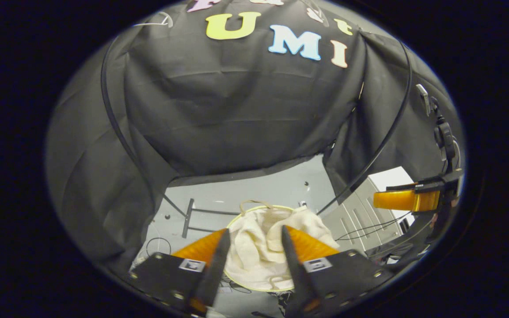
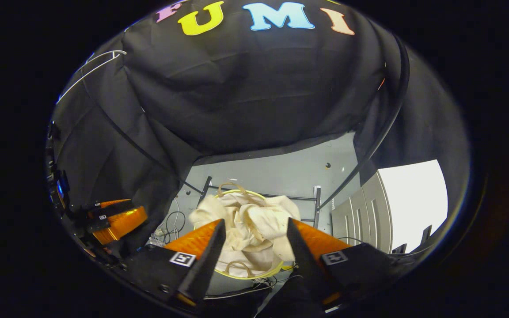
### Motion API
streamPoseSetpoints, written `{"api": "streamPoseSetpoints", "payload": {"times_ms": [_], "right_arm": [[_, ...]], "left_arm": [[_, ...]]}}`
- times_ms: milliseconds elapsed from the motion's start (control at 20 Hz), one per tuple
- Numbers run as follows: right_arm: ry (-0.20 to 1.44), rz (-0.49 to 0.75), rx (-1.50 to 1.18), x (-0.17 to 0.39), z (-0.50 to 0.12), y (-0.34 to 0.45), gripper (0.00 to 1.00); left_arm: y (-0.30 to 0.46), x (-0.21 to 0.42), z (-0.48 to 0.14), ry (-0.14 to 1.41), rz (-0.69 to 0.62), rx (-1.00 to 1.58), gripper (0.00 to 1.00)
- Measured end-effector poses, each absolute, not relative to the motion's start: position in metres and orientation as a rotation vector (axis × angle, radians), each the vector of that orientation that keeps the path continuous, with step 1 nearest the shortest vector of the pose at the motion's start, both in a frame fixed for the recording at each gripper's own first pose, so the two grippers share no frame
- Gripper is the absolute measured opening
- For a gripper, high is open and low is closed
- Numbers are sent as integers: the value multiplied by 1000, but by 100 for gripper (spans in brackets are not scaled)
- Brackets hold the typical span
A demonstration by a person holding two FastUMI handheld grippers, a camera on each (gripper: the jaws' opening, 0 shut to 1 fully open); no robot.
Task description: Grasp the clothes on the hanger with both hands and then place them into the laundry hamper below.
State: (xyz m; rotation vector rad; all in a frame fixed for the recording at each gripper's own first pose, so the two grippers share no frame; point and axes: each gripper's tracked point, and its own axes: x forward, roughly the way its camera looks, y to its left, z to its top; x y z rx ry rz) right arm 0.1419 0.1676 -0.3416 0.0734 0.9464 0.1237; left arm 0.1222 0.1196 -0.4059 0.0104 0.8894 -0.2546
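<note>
Your left hand-held gripper (image 1: 254, 247) and right hand-held gripper (image 2: 254, 243) both hang spread above the laundry hamper (image 1: 237, 218), pinching nothing. Below them the clothes (image 1: 259, 247) lie bunched inside it, on the floor. One fold drapes over the far rim; it could slide out and drag the rest if you brush it. The crumpled heap shows no clear long axis or heading.

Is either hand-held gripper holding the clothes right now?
No, the clothes lie heaped in the laundry hamper below, and both the right hand-held gripper and the left hand-held gripper are open and empty.
</note>
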Motion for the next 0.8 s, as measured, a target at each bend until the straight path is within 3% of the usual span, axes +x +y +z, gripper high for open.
{"api": "streamPoseSetpoints", "payload": {"times_ms": [50,100,500,800], "right_arm": [[940,116,73,138,-340,165,100],[940,105,70,134,-339,159,100],[943,-29,118,108,-333,99,99],[928,-97,163,91,-327,46,98]], "left_arm": [[125,117,-409,899,-239,13,80],[129,113,-412,908,-223,19,96],[139,65,-434,995,-119,-61,96],[103,32,-431,1035,-66,-93,96]]}}
